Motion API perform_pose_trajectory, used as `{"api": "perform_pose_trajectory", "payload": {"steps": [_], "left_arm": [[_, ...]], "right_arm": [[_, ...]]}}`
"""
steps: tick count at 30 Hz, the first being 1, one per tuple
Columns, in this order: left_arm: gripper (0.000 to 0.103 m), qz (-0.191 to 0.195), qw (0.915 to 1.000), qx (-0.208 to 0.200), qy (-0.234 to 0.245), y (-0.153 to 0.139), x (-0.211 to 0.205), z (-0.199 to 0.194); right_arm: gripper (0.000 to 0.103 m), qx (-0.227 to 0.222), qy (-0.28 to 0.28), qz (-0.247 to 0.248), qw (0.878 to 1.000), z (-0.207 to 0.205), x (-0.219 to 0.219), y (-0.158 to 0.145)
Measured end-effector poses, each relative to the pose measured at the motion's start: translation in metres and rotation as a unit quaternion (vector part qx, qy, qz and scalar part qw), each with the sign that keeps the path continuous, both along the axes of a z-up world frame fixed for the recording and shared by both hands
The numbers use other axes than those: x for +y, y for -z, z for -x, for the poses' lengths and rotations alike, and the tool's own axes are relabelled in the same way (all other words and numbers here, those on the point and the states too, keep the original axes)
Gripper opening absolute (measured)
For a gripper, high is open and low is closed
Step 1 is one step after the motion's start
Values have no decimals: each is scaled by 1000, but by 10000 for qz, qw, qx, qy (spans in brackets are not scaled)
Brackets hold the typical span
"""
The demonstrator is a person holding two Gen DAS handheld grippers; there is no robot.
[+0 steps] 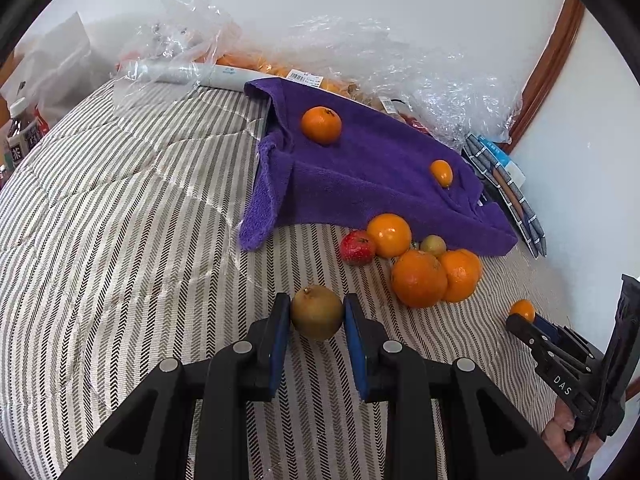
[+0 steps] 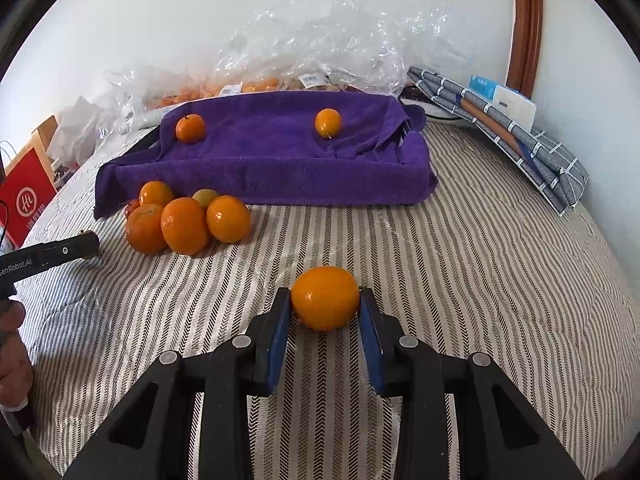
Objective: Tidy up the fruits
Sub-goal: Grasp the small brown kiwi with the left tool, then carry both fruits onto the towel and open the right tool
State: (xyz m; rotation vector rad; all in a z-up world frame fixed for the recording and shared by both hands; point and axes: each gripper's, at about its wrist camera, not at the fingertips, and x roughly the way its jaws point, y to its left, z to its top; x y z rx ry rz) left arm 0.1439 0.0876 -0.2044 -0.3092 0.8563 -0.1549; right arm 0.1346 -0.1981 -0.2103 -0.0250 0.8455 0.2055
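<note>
Left gripper (image 1: pixel 317 312) clamped on brownish round fruit (image 1: pixel 317 311), both pads touching, above striped bedcover (image 1: pixel 120 240). Right gripper (image 2: pixel 325 300) clamped on small orange (image 2: pixel 325 298), low over cover. Beyond: orange pile (image 2: pixel 186 222) with red fruit (image 1: pixel 357 247) against purple towel (image 2: pixel 272 152). Two oranges on towel, well apart. Plastic bags (image 2: pixel 320 36) by wall.

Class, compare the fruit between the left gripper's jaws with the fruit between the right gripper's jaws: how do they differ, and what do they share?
The brown fruit in the left gripper is dull olive-brown; the orange fruit in the right gripper is bright and glossy. The brown fruit shows a small stem nub on top; the orange fruit shows none. Both are roundish and sit between blue-padded jaws above the striped bedcover.
</note>
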Motion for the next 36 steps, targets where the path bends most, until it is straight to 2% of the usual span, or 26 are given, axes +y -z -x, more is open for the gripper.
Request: {"api": "perform_pose_trajectory", "payload": {"steps": [6,11,17,21,28,36], "left_arm": [[26,-188,9992,-328,86,-9,-7,10],[26,-367,9987,-340,5,-24,-8,5],[26,-429,9964,-710,-174,-68,-1,-13],[26,-429,9955,-782,-314,-81,-1,-40],[26,-482,9948,-801,-416,-78,-7,-90],[26,-466,9962,-584,-439,-46,-12,-133]], "right_arm": [[34,-221,-73,-221,9995,6,-5,-7],[34,-67,22,-495,9988,-4,-11,-11],[34,-421,170,-470,9979,-22,-14,-46],[34,-657,206,-568,9960,-50,-16,-69],[34,-773,184,-578,9952,-108,-13,-73],[34,-642,148,-475,9967,-162,-7,-53]]}}
